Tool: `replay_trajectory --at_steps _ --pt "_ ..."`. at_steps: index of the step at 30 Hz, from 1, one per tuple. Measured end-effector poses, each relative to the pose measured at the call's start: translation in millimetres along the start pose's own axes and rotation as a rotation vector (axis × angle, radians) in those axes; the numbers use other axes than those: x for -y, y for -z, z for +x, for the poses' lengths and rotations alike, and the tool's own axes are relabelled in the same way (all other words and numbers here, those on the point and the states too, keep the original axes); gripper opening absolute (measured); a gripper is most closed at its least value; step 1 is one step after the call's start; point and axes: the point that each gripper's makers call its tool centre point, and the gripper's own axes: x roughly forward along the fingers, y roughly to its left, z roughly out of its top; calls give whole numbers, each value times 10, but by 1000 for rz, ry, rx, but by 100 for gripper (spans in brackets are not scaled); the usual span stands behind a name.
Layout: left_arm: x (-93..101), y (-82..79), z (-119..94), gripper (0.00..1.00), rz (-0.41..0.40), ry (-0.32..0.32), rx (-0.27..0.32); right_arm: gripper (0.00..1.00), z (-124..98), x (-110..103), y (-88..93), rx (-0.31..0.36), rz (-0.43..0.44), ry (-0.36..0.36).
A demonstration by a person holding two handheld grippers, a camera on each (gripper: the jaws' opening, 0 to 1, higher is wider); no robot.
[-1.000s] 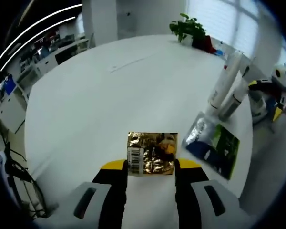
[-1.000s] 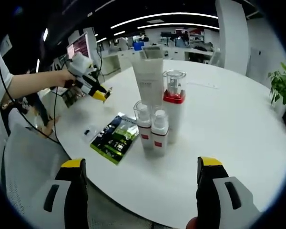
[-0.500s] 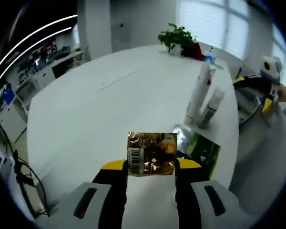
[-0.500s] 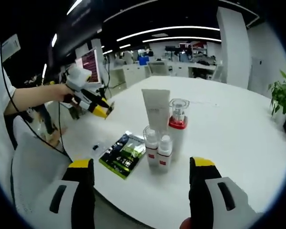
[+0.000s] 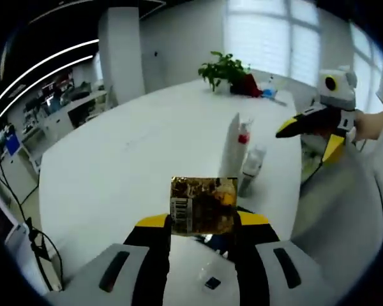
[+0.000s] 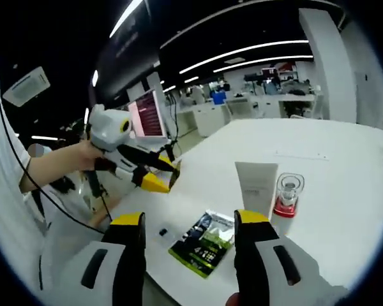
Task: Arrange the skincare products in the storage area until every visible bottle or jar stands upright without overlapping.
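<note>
A: Two grippers are working over the white bench (image 5: pixel 115 166). What is the left gripper (image 5: pixel 202 220) doing?

B: It is clamping a gold foil sachet (image 5: pixel 203 205) between its jaws, flat face toward its camera, barcode edge at the left jaw, held above the bench.

A: And the bottles?

B: Beyond the sachet and slightly right of it, a white tube (image 5: pixel 230 151) is standing upright, long axis vertical, cap end down. A red-capped bottle (image 5: pixel 244 138) is standing just behind it, and a small bottle (image 5: pixel 249 167) beside them. In the right gripper view the white tube (image 6: pixel 255 188) is rising just above the right jaw, with the red-capped bottle (image 6: pixel 286 203) beside it on the right.

A: What is lying in the way?

B: A green and black packet (image 6: pixel 205 241) is lying flat on the bench between the right gripper's jaws, near the tube.

A: And the right gripper (image 6: pixel 188 223)?

B: Its jaws are standing apart with nothing between them. It is also appearing in the left gripper view (image 5: pixel 306 131), off to the right of the bottles. A potted plant (image 5: pixel 225 68) is sitting at the far side.
</note>
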Motion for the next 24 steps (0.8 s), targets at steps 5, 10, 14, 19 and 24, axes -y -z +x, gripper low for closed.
replay_trajectory --at_steps 5,10,14,19,24 --pt "213 -103 -32 43 11 10 23 49 70 -74 -171 36 38 -26" --pt "371 -114 -28 43 48 24 17 40 209 -240 -161 10 40 -85" --pt "485 -144 -36 43 76 45 22 35 289 -302 -79 -31 35 -103" --pt "593 -226 -44 43 105 45 30 25 321 -360 -56 -28 78 -117" --pt "643 -281 -51 43 105 55 46 12 333 -367 -53 -22 111 -115"
